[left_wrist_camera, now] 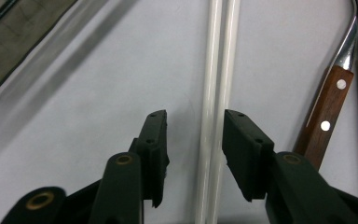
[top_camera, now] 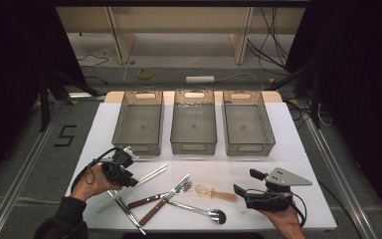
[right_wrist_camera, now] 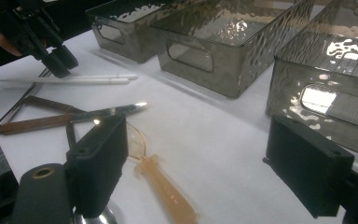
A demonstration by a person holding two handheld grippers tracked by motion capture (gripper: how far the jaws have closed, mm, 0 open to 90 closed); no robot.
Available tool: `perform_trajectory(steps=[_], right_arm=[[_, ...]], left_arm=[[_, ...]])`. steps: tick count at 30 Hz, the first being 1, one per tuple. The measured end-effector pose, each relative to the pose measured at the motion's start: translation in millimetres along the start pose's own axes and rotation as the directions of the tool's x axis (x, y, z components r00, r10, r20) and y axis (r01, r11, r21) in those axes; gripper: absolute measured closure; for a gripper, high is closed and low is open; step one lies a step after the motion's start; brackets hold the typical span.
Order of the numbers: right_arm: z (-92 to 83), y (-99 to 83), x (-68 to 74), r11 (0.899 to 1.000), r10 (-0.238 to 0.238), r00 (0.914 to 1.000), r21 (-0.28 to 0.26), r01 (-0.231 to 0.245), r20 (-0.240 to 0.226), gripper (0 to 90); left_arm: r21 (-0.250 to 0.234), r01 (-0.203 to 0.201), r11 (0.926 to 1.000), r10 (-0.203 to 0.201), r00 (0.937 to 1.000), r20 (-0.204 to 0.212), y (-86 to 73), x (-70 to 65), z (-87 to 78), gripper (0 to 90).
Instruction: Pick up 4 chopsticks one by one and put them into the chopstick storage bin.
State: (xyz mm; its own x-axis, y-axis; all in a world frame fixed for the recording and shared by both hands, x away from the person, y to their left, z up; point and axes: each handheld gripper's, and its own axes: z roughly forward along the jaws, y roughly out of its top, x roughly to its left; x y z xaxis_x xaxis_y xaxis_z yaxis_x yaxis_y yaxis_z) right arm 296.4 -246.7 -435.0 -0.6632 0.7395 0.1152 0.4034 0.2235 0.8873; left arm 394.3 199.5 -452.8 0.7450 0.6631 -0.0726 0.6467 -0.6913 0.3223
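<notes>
Black jaws of the left gripper (left_wrist_camera: 193, 158) stood on either side of the white chopsticks (left_wrist_camera: 216, 93), with a sliver of bench showing between each pad and the sticks, so the jaws were not yet pressing. That gripper counted as open around the pair, and the grasp was only being set up. The chopsticks lay flat on the bench (top_camera: 278, 149), side by side and touching.

Taking the three bins as the landmark, the chopsticks (top_camera: 129, 186) lay well short of the left bin (top_camera: 139, 122), on the person's side of it. Beside them, also short of the bins, lay a wood-handled knife (top_camera: 165, 199), a wood-handled fork (top_camera: 151, 198), a metal spoon (top_camera: 199, 210), metal tongs (top_camera: 127, 211) and an amber plastic spoon (top_camera: 216, 193). The left bin, middle bin (top_camera: 194, 122) and right bin (top_camera: 247, 122) all appeared empty.

On the person's side of the right bin, the right gripper (top_camera: 251, 186) hovered over the bench with its jaws wide apart and nothing between them.

By my reading, the job was sorting the utensils into the bins, and it had hardly begun: nothing was binned, and every piece was left to move, the chopsticks likely first.
</notes>
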Motion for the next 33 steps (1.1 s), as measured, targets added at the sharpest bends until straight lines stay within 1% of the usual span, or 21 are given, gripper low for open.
perform_trajectory(steps=[6,7,9,12,13,14,16,22,25,26,31,33], right_arm=[[0.6,0.0,0.3,1.0,-0.003,1.0,0.003,0.003,-0.001,22.0],[0.8,-0.1,0.3,1.0,-0.003,1.0,0.003,0.003,-0.003,22.0],[0.9,-0.2,0.4,1.0,-0.004,1.0,0.006,0.004,-0.003,22.1],[1.1,-0.2,0.5,1.0,-0.004,1.0,0.008,0.004,-0.002,22.2],[1.2,-0.2,0.5,1.0,-0.004,1.0,0.009,0.004,-0.002,22.2],[1.1,-0.2,0.5,1.0,-0.003,1.0,0.008,0.003,-0.002,22.2],[1.0,-0.1,0.6,1.0,-0.005,1.0,0.007,0.005,-0.001,22.3],[0.9,-0.1,0.2,1.0,-0.004,1.0,0.006,0.004,-0.001,22.4],[0.9,-0.1,0.3,1.0,-0.004,1.0,0.007,0.004,0.0,22.6],[0.9,-0.1,0.3,1.0,-0.004,1.0,0.007,0.004,-0.001,22.6],[1.2,-0.1,0.5,1.0,-0.004,1.0,0.009,0.004,-0.001,22.8],[1.3,-0.1,0.4,1.0,-0.004,1.0,0.01,0.004,-0.001,22.9]], left_arm=[[-0.001,0.0,1.0,0.0,1.0,0.007,-0.1,0.1,1.2,64.4],[0.002,-0.005,1.0,0.005,0.9999,0.011,-0.1,0.3,1.0,65.2],[-0.003,0.001,1.0,-0.001,0.9999,0.014,0.1,-0.1,1.4,66.0],[0.014,0.005,0.9999,-0.005,1.0,0.005,0.4,0.2,3.0,67.0],[0.026,-0.001,0.9997,0.0,1.0,0.007,0.3,0.2,4.3,67.0],[0.026,0.004,0.9997,-0.004,0.9999,0.011,-0.1,-0.4,6.6,67.0],[0.043,-0.004,0.9991,0.004,0.9998,0.017,-0.2,-0.5,9.5,67.5],[0.041,-0.011,0.9991,0.01,0.9998,0.019,0.6,-0.8,9.7,71.7],[0.046,-0.005,0.9989,0.004,0.9998,0.022,-0.5,-0.7,11.3,73.7],[0.049,-0.016,0.9987,0.015,0.9997,0.02,-0.6,-0.1,11.1,74.4],[0.05,-0.028,0.9983,0.028,0.9996,0.009,-1.1,-0.6,11.2,80.4],[0.053,-0.045,0.9976,0.045,0.9989,0.012,-1.4,-1.1,10.9,81.7]])
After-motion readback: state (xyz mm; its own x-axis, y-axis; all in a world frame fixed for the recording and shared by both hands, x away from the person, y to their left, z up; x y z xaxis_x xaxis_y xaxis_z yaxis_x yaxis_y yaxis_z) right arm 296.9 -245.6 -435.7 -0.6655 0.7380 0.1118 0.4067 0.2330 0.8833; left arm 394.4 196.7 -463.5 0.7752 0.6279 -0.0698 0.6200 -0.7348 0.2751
